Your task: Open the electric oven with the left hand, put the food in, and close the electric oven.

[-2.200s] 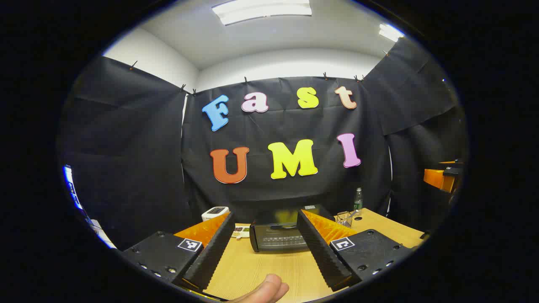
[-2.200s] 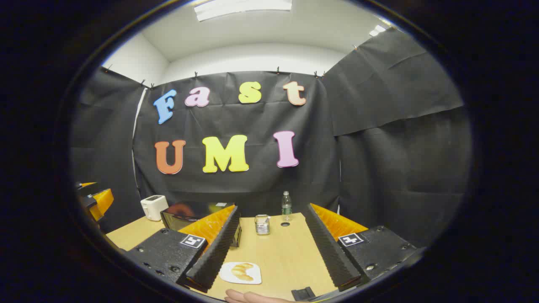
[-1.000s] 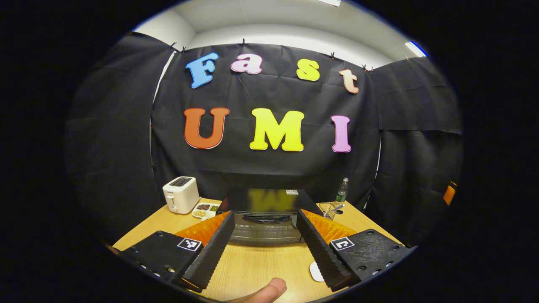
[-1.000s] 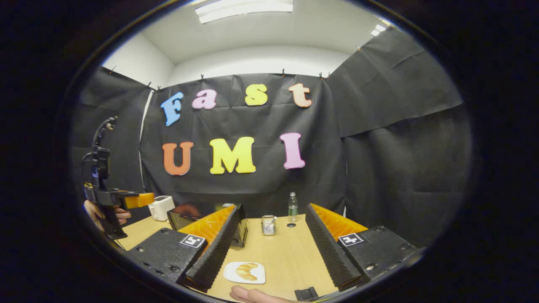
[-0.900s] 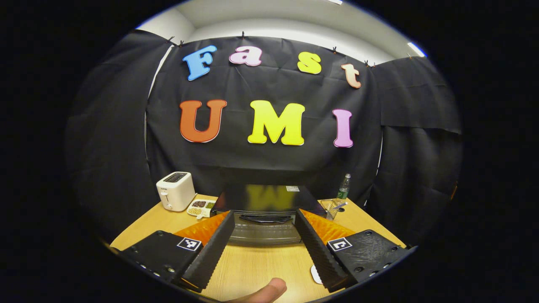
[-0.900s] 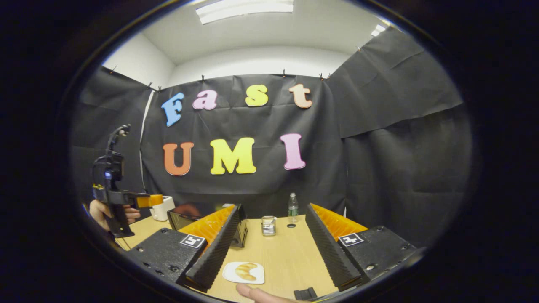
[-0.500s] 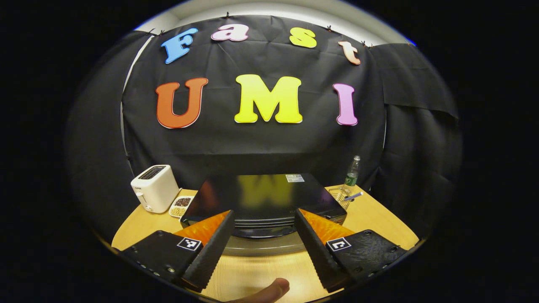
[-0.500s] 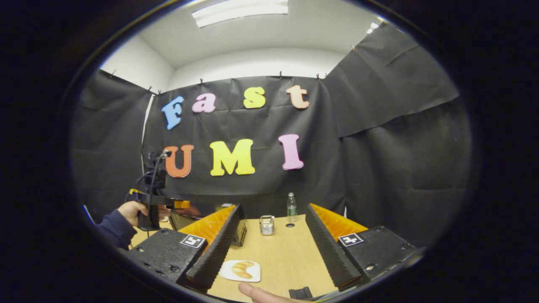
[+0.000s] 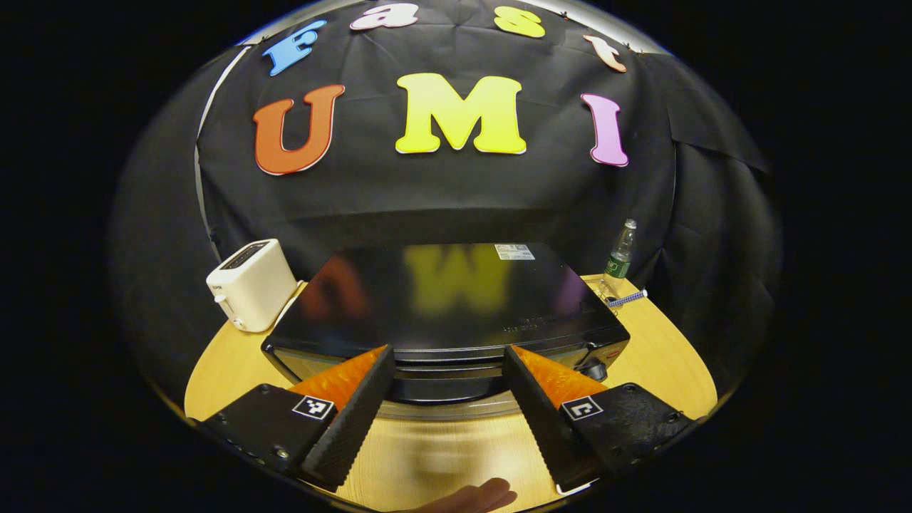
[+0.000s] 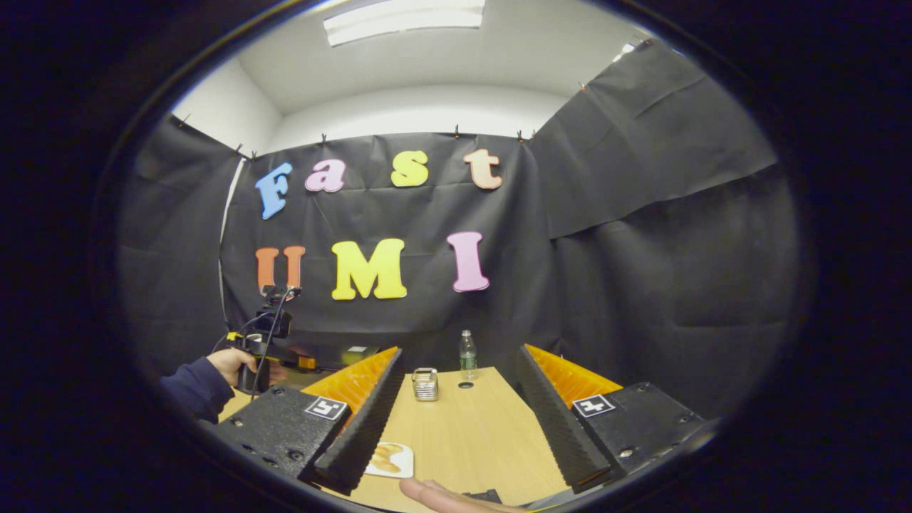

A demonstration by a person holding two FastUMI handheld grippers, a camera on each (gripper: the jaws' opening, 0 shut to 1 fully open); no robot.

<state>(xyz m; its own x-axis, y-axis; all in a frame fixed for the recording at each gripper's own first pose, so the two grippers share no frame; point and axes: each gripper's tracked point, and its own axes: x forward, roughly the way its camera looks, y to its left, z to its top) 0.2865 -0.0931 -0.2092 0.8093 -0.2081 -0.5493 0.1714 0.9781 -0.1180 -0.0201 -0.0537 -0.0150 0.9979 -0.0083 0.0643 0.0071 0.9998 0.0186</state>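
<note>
Both hand-held grippers gape empty; left hand-held gripper [image 9: 445, 385] has closed in over the electric oven [image 9: 445, 306], handle next; croissant plate [image 10: 388, 459] waits beside right hand-held gripper [image 10: 456, 420] on tabletop [image 10: 463, 427]

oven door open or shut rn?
Shut. In the left gripper view the oven door sits flush under its top, handle untouched between the open left gripper fingers.

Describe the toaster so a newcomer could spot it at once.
Start at the wooden table in front of the black cloth wall. The big glossy black oven sits in its middle; the toaster stands just beside the oven's left rear corner in the left gripper view. It is the one white boxy thing there, with dark slots on top.
</note>
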